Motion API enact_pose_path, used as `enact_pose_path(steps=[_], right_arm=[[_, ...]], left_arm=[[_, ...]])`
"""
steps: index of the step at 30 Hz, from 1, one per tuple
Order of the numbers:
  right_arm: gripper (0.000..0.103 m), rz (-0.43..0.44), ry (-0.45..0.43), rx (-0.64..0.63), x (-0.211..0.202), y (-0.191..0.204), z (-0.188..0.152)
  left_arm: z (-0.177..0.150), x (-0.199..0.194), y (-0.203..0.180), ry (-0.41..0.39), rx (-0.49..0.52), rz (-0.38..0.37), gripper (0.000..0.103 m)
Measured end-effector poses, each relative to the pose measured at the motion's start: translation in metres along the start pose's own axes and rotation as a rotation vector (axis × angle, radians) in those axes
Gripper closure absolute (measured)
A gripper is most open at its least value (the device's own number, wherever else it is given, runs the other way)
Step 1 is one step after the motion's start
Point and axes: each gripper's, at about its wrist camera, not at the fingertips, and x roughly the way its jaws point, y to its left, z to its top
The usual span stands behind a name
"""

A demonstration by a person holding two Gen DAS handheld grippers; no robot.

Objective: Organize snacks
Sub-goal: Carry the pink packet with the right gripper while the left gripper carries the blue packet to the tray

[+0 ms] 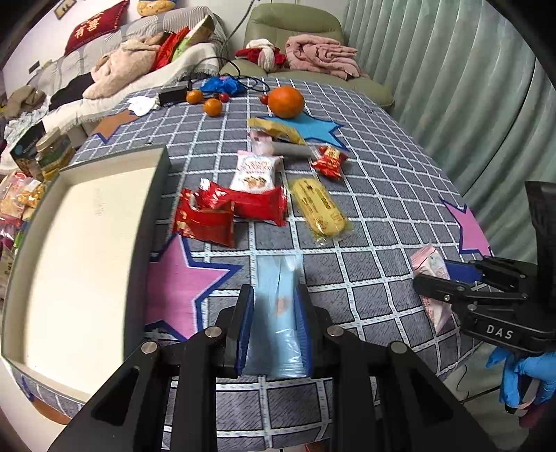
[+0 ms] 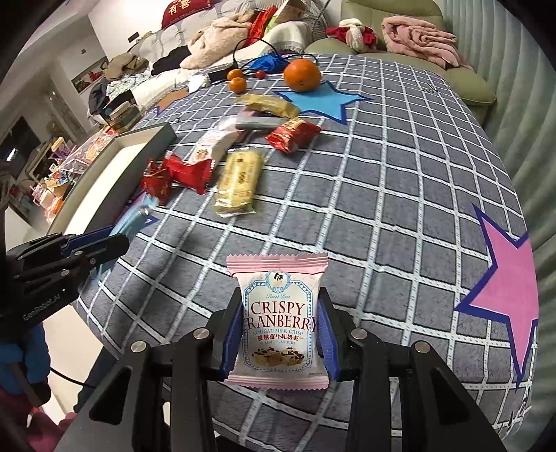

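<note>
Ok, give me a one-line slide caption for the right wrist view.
Right gripper shut on a pink cranberry nougat packet above the checked tablecloth, other snacks scattered beyond.

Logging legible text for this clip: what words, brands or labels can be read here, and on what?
"CRISPY CRANBERRY", "NOUGAT MILK CRISP", "CLASSIFIC FLAVOURS" reads as "CLASSIC FLAVOURS": pink snack packet in the right gripper
"DAS": right gripper body, seen from the left wrist
"GenRobot.AI": left gripper body
Red cushion, yellow packet, white packet: print too blurred
</note>
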Motion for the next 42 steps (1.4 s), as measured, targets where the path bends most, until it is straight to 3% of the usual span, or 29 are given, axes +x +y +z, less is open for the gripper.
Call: enact_pose_path(steps=[5, 10, 12, 14, 18, 21, 22, 23, 24, 29, 33, 42], right_arm=[[0.062, 0.004, 0.003, -0.017, 0.002, 0.013, 0.006], [0.062, -0.003, 0.010, -0.031, 0.007, 0.021, 0.010], [0.062, -0.004, 0.015, -0.030, 0.009, 0.022, 0.010], [0.062, -0.003, 0.019, -0.028, 0.010, 0.021, 0.008], [0.062, 0.004, 0.020, -0.015, 0.008, 0.016, 0.005], [0.062, 0.005, 0.020, -0.007, 0.008, 0.012, 0.003], [0.062, 0.008, 0.019, -0.003, 0.008, 0.010, 0.003], [0.062, 0.010, 0.018, -0.001, 0.007, 0.010, 0.004], [0.062, 0.013, 0.016, -0.001, 0.006, 0.010, 0.004], [0.062, 0.016, 0.001, -0.014, 0.004, 0.015, 0.011], [0.062, 0.028, -0.005, -0.023, 0.002, 0.021, 0.021], [0.062, 0.060, -0.024, -0.099, 0.004, 0.063, 0.058]], left_arm=[[0.002, -0.008, 0.009, -0.023, -0.014, 0.001, 0.077], [-0.002, 0.002, 0.016, 0.017, -0.026, -0.001, 0.074], [-0.004, 0.011, 0.013, 0.040, 0.006, -0.003, 0.061], [-0.006, 0.019, 0.007, 0.049, 0.057, 0.019, 0.040], [-0.011, 0.043, -0.005, 0.098, 0.177, 0.081, 0.038], [-0.012, 0.053, -0.004, 0.126, 0.169, 0.059, 0.039], [-0.011, 0.054, -0.004, 0.132, 0.163, 0.050, 0.049], [-0.010, 0.054, -0.004, 0.134, 0.149, 0.031, 0.073], [-0.008, 0.053, -0.004, 0.132, 0.146, 0.033, 0.078], [-0.006, 0.045, 0.004, 0.125, 0.070, -0.016, 0.078], [0.004, 0.018, 0.015, 0.060, 0.027, -0.040, 0.078], [0.030, -0.039, 0.070, -0.077, -0.042, 0.031, 0.078]])
